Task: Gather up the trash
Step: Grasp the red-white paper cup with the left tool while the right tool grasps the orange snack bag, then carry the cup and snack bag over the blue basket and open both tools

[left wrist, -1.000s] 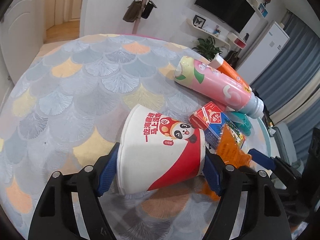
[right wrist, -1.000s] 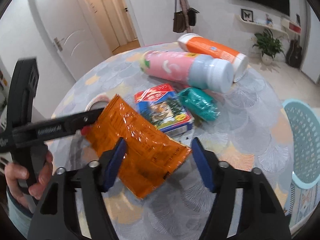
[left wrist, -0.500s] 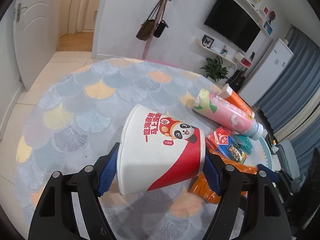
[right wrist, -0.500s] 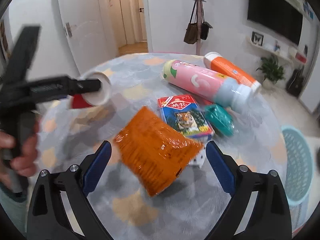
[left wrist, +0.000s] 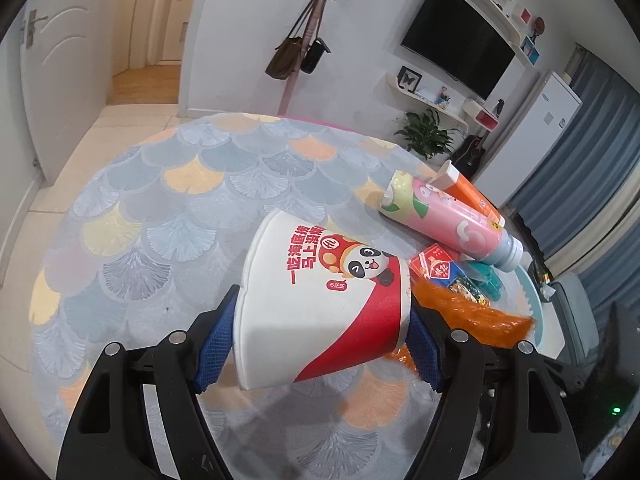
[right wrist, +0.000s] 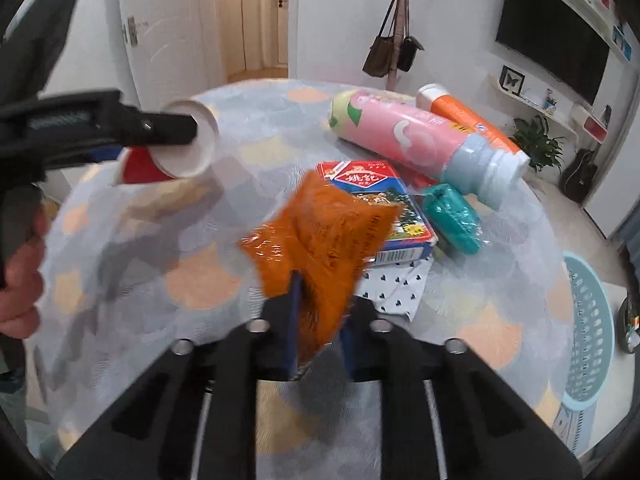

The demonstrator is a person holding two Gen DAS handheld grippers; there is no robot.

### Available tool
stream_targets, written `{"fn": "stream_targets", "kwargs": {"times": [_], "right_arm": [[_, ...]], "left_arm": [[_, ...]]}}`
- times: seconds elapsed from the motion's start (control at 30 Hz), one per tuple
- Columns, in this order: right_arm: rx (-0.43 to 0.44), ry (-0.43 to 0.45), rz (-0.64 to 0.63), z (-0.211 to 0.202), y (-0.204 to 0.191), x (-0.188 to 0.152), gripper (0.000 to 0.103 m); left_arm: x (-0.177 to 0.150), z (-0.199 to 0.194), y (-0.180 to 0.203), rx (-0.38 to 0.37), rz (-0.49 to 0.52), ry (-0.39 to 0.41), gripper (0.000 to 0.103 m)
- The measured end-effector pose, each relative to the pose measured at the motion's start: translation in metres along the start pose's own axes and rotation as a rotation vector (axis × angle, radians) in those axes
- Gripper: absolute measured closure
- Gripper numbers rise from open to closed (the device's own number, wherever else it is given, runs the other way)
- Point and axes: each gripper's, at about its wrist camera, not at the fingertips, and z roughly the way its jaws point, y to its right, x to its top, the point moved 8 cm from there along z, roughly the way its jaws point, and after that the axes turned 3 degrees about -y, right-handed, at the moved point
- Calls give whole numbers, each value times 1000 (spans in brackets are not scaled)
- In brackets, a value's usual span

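Your right gripper has just closed, pinching the orange snack bag; at one o'clock lies the card box. Your left gripper clamps the paper cup above the table, bottles at two o'clock.

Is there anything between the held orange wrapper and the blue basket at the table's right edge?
Nothing visible: the orange wrapper, pinched in the right gripper, has only bare tablecloth toward the basket.

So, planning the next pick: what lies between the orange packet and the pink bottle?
The card box, seen in the right wrist view, lies between packet and bottle.
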Motion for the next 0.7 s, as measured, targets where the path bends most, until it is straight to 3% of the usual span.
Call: {"fn": "stream_targets", "kwargs": {"times": [0.17, 0.33, 0.5, 0.7], "right_arm": [[8, 74, 49, -32, 8, 1, 99], [-7, 168, 124, -74, 39, 12, 99], [-80, 262, 219, -113, 91, 21, 99], [-168, 290, 380, -134, 175, 12, 99]], "left_arm": [[3, -4, 15, -15, 34, 14, 30], [14, -16, 45, -60, 95, 54, 30], [28, -27, 98, -121, 195, 98, 30], [34, -18, 181, -195, 337, 113, 30]]}}
